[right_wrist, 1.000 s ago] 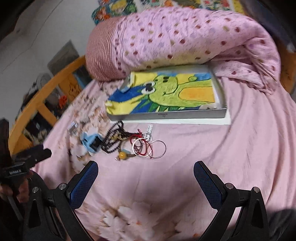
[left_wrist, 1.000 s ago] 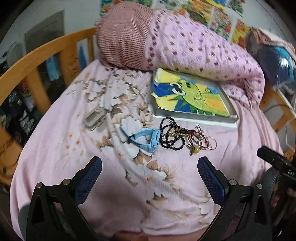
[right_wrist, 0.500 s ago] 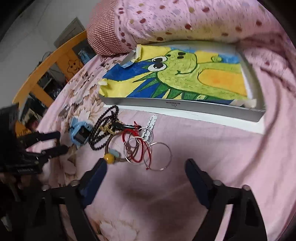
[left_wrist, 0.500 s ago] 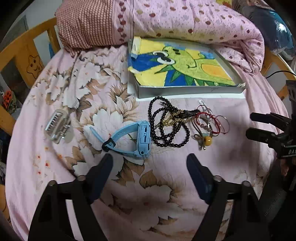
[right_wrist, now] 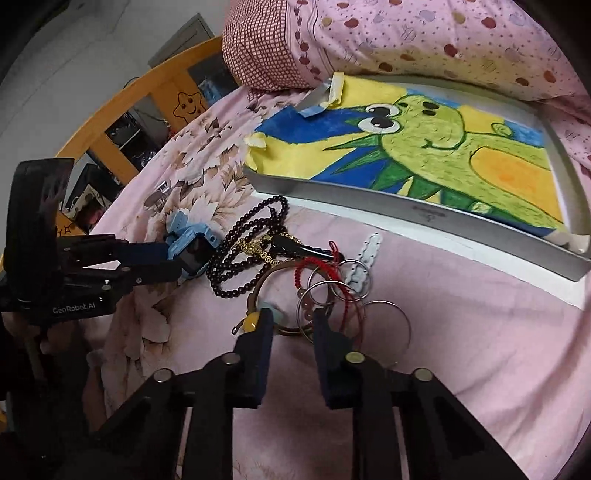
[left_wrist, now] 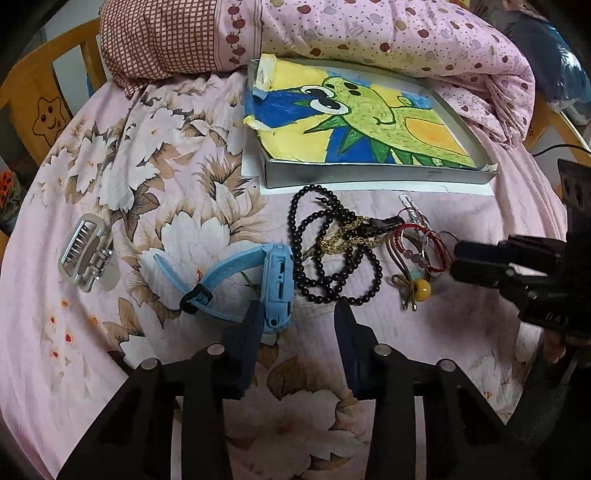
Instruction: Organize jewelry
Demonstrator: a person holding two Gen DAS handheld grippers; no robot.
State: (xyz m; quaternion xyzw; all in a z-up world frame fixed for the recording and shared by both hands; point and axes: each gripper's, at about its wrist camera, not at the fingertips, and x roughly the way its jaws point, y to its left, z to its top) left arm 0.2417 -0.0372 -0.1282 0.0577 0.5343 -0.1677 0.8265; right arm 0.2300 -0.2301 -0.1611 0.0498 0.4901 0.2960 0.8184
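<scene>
A pile of jewelry lies on the pink floral bedsheet: a blue watch (left_wrist: 277, 284), a black bead necklace (left_wrist: 332, 254), a gold chain (left_wrist: 345, 236), red cord bracelets (left_wrist: 430, 245) and a yellow bead (left_wrist: 422, 288). My left gripper (left_wrist: 297, 314) is low over the sheet with its jaws closing. The watch body lies by its left finger, and a gap remains on the right. My right gripper (right_wrist: 293, 317) is closing over a brown bangle (right_wrist: 286, 330) and thin metal rings (right_wrist: 325, 295). Its left finger is beside the yellow bead (right_wrist: 250, 322), and sheet still shows between the pads.
A silver tray (left_wrist: 369, 173) lined with a green cartoon drawing sits just behind the pile. A rolled pink quilt (left_wrist: 369, 33) lies behind it. A metal clip (left_wrist: 83, 251) rests on the sheet at left. A wooden bed rail (left_wrist: 37, 96) borders the left.
Both grippers came down and forward onto the jewelry pile while their jaws narrowed from wide open. The left now reaches the watch, the right reaches the bangles.
</scene>
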